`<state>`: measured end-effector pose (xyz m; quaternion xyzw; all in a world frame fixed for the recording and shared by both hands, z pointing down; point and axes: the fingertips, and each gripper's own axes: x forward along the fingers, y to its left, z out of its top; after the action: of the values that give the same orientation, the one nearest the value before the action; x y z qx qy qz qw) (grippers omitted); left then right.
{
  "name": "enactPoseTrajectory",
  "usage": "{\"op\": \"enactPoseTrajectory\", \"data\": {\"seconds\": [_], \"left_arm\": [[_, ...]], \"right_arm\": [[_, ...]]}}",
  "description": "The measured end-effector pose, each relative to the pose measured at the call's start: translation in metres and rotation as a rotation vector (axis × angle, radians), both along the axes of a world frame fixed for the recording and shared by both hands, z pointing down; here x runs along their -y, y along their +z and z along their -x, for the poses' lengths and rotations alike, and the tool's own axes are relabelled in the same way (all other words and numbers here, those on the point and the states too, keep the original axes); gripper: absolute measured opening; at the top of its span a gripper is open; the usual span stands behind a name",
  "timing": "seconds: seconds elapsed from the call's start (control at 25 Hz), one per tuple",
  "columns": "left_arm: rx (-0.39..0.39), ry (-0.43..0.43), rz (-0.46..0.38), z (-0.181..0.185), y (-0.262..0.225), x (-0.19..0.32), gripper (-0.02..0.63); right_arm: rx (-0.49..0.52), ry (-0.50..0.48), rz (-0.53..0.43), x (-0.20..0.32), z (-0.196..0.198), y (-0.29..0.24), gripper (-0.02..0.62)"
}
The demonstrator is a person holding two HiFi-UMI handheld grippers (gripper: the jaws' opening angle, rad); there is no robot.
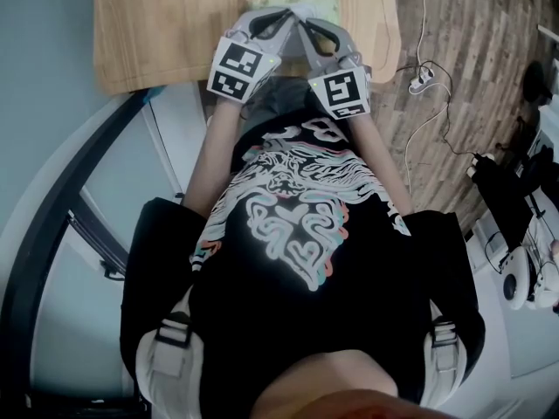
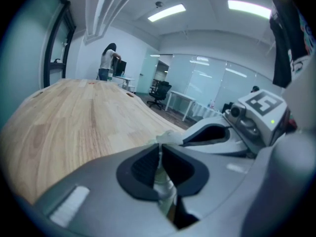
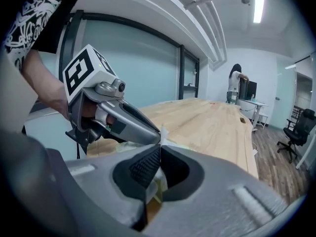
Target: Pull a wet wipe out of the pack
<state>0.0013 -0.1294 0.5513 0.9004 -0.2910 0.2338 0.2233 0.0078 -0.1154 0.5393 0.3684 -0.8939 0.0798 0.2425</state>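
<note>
Wood table (image 1: 157, 24) carries the pale green pack (image 1: 301, 0) at its near edge, right in front of the person. Both grippers meet tip to tip over it.

Left gripper (image 2: 159, 154) has its jaws together, pinching thin, pale, glossy material, probably the pack's film or flap. Right gripper (image 3: 159, 154) is also closed, on a thin whitish sheet. A white point of wet wipe (image 3: 163, 134) stands up between the two tips, so I judge the right one has the wipe.

Doing the step well:
- Keep the left pinch firm and low so the pack stays on the table.
- Draw the right gripper up and away in one steady line.
- Don't jerk, since a wet sheet may tear or drag the next one out.
- Keep the tips from pressing on each other.

Hard to make out:
- The pack opening shows in no view.
- In the head view the grippers cover most of the pack, and the person's torso fills the near half.
- Both gripper views show only slivers of material between the pads, so telling film from wipe is uncertain.
- How much wipe is already out can't be told.
</note>
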Motion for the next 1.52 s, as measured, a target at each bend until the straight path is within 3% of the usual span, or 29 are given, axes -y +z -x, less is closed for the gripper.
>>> {"op": "enactPoseTrajectory", "data": {"seconds": [0.12,0.36,0.8,1.52], "left_arm": [[-0.051,-0.048,0.016,0.005,0.0,0.004,0.006],[-0.064,-0.066,0.027,0.006,-0.002,0.002,0.006],[-0.158,-0.139,0.079,0.014,-0.005,0.001,0.006],[-0.159,-0.149,0.065,0.019,-0.014,-0.004,0.005]], "right_arm": [[-0.003,-0.006,0.002,0.0,0.0,0.002,0.002],[-0.009,-0.005,-0.004,-0.002,-0.001,0.001,0.002],[-0.028,-0.008,-0.011,-0.002,0.001,0.003,0.002],[-0.033,-0.005,-0.028,-0.004,0.0,0.003,0.002]]}}
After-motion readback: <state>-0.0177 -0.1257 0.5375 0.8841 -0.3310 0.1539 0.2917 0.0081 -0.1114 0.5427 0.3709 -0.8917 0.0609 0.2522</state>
